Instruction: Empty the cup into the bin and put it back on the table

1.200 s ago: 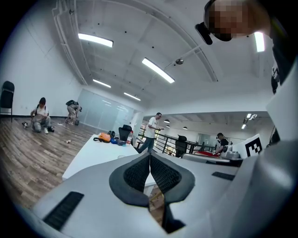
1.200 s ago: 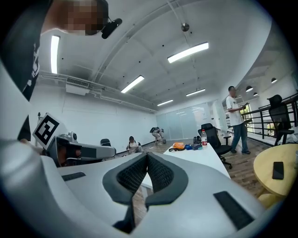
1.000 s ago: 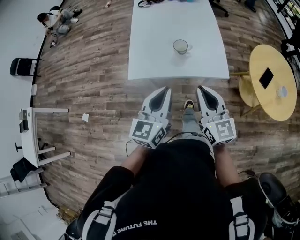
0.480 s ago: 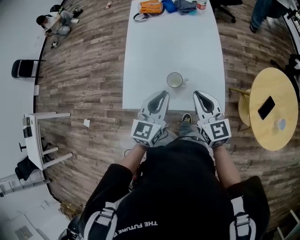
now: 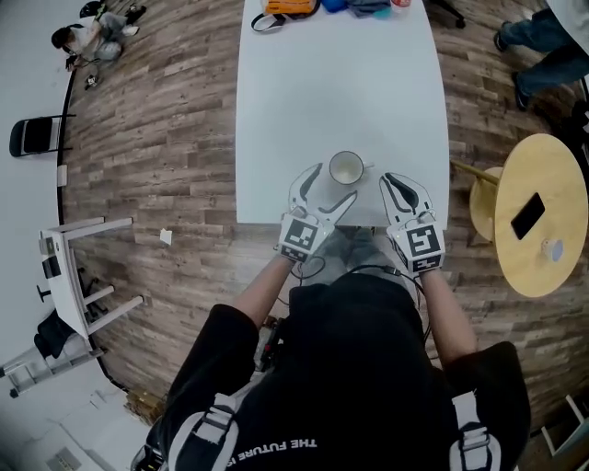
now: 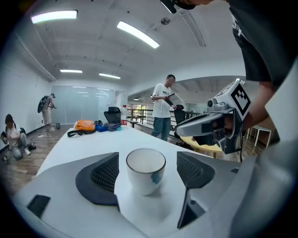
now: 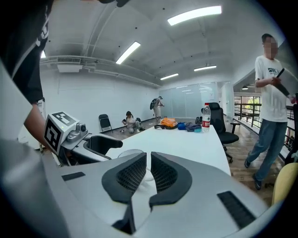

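Note:
A white cup [image 5: 346,168] stands upright near the front edge of the long white table [image 5: 331,83]. My left gripper [image 5: 329,186] reaches over that edge, its jaws opening. In the left gripper view the cup [image 6: 145,169] stands between the two dark pads [image 6: 104,173], which are apart from it on both sides. The cup's inside looks white; I cannot tell what it holds. My right gripper [image 5: 403,187] hovers to the cup's right, shut with nothing in it. In the right gripper view its jaws [image 7: 148,171] are together and hide most of the cup [image 7: 122,154].
An orange bag [image 5: 287,7], blue items and a bottle [image 7: 206,117] lie at the table's far end. A round yellow table [image 5: 538,267] with a phone [image 5: 527,216] stands to the right. A person [image 5: 552,37] stands beyond it. A small white table [image 5: 55,267] is at the left.
Both grippers have moved forward to the table's front edge, up to the cup. The left jaws, shut before, now stand spread around the cup. The right jaws stay shut.

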The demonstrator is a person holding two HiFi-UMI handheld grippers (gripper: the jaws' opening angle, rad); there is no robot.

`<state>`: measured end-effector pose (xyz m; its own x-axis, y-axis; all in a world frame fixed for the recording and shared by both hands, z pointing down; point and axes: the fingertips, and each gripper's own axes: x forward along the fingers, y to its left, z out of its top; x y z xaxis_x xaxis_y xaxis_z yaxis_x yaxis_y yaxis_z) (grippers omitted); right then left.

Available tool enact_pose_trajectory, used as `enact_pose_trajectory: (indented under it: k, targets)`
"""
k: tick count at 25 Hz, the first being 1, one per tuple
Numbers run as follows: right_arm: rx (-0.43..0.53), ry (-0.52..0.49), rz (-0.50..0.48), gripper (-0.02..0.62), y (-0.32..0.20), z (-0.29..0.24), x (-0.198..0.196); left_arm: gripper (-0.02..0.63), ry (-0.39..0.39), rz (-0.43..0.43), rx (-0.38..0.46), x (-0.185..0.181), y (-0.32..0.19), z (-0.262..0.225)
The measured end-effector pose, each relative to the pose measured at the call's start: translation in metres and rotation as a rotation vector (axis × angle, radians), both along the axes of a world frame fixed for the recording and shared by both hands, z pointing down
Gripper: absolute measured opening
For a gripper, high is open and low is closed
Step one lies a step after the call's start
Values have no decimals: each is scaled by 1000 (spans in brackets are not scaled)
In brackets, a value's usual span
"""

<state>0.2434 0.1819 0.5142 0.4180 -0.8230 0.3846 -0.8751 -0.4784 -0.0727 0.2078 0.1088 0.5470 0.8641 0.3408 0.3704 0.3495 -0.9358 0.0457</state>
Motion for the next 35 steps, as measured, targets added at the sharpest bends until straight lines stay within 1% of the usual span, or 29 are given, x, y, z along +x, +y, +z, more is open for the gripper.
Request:
enact_pose_trajectory:
  k: [4, 5, 7, 8, 11, 14, 17, 18, 19, 22, 25, 28, 30, 32, 35]
  targets:
    - [-85, -10, -10, 22, -15, 45, 13, 386, -40, 34, -33, 14, -5, 41]
    - [-103, -9, -13, 39, -19, 55, 18, 388, -45, 45, -32, 19, -6, 49]
    - [-130, -16, -22, 125, -26, 74, 30, 390, -48, 71, -30, 30, -6, 63]
    - [-141, -18, -28, 127, -29, 82, 34, 390, -46, 83, -31, 34, -5, 68]
    - [-165, -9, -44, 127, -34, 98, 39, 390, -30, 122, -29, 38, 0, 75]
    - [-171, -8, -48, 126, -39, 108, 39, 390, -21, 158, -33, 38, 6, 78]
    - [-167, -5, -62, 124, -46, 112, 40, 388, -40, 168, -16, 38, 8, 82]
    - [-160, -6, -71, 106, -49, 112, 40, 388, -49, 163, -7, 39, 7, 84]
    - [-152, -11, -77, 69, -51, 112, 40, 388, -56, 156, -6, 40, 5, 85]
    - [-122, -38, -70, 57, -55, 107, 41, 388, -63, 147, -43, 41, 2, 82]
    - [-68, -51, -40, 54, -58, 83, 42, 388, -23, 141, -77, 42, -3, 55]
    - [31, -108, -5, 52, -61, 42, 39, 388, 56, 140, -90, 40, -9, 6]
    - [85, -126, -8, 51, -66, 9, 36, 388, 114, 138, -74, 36, -14, -32]
    - [107, -90, -26, 51, -72, -27, 30, 388, 160, 144, -49, 31, -16, -67]
    - [135, -54, -57, 49, -79, -69, 13, 388, 214, 143, -55, 14, -14, -113]
